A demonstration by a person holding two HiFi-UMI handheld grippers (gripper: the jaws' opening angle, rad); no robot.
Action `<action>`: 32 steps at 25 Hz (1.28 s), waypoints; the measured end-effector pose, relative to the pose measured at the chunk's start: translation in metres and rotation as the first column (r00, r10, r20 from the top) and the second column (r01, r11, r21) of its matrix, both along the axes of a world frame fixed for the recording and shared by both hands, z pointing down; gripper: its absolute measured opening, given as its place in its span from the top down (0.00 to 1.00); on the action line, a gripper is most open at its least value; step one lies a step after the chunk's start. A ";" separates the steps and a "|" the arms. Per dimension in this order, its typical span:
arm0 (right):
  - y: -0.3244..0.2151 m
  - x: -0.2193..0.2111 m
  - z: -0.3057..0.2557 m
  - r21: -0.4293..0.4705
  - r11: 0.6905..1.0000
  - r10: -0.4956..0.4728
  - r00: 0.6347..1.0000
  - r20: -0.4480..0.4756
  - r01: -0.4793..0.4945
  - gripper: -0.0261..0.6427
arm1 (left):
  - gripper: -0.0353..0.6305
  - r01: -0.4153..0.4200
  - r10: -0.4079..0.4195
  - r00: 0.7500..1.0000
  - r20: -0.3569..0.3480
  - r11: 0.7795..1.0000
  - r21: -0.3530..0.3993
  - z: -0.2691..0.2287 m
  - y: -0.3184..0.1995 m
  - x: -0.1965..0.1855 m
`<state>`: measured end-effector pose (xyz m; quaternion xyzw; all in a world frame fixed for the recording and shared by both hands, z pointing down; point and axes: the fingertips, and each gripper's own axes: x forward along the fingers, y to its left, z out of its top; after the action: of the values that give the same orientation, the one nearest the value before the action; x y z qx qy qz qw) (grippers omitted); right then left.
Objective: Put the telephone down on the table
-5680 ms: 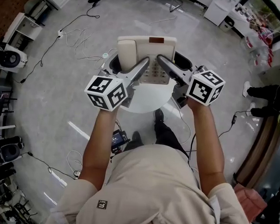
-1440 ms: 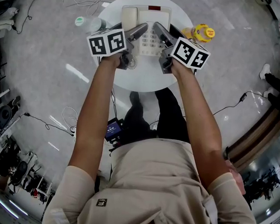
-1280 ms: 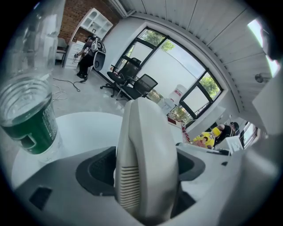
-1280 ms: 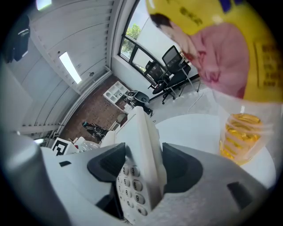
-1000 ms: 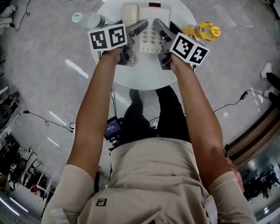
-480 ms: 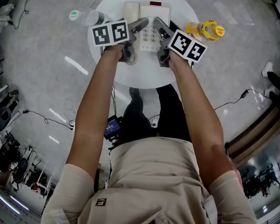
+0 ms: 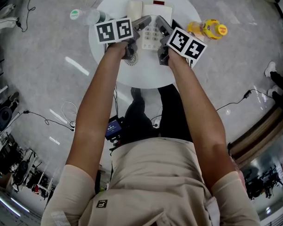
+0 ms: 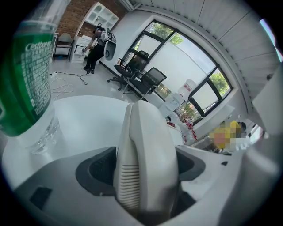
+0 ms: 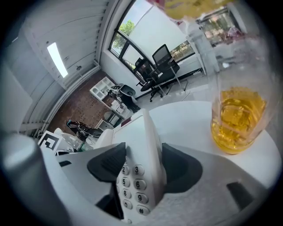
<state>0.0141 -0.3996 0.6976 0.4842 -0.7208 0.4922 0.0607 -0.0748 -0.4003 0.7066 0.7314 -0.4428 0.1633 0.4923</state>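
The telephone [image 7: 156,12] is low over the white desk [image 7: 145,75]; whether it touches, I cannot tell. My left tongs [image 7: 145,20] pinch its handset [image 8: 143,159] side, my right tongs [image 7: 160,22] its keypad [image 9: 135,185] edge. I should lower it level, then ease both open together.

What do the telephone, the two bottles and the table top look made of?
The telephone: matte cream moulded plastic, slotted earpiece. The green-labelled bottle and yellow-drink bottle: clear plastic probably, see-through walls. The table: smooth white top, maybe laminate or paint.
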 end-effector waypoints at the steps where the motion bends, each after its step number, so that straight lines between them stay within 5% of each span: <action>1: 0.000 0.000 0.000 0.001 1.000 0.001 1.000 -0.013 -0.001 0.61 | 0.39 0.001 -0.001 1.000 -0.001 1.000 0.003 0.001 0.000 0.000; 14: 0.003 0.013 -0.006 -0.014 1.000 -0.021 0.986 -0.166 0.019 0.67 | 0.39 -0.037 0.001 0.983 0.185 0.980 0.195 -0.043 0.003 -0.010; 24: 0.006 0.027 -0.045 0.050 0.998 -0.031 0.965 -0.260 0.046 0.71 | 0.39 -0.052 -0.004 0.987 0.158 0.937 0.346 -0.123 0.010 -0.002; 27: 0.012 0.027 -0.075 0.103 0.992 -0.035 0.956 -0.292 0.068 0.81 | 0.40 -0.063 0.014 0.992 0.128 0.917 0.395 -0.154 0.018 0.005; 32: 0.032 0.021 -0.140 0.226 0.968 -0.047 0.965 -0.259 0.108 0.97 | 0.59 -0.087 0.052 0.995 0.084 0.871 0.484 -0.211 0.043 0.011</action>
<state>0.0355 -0.3674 0.5574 0.5178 -0.7797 0.3338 0.1124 -0.0641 -0.3578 0.4957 0.8412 -0.4596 0.0891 0.2705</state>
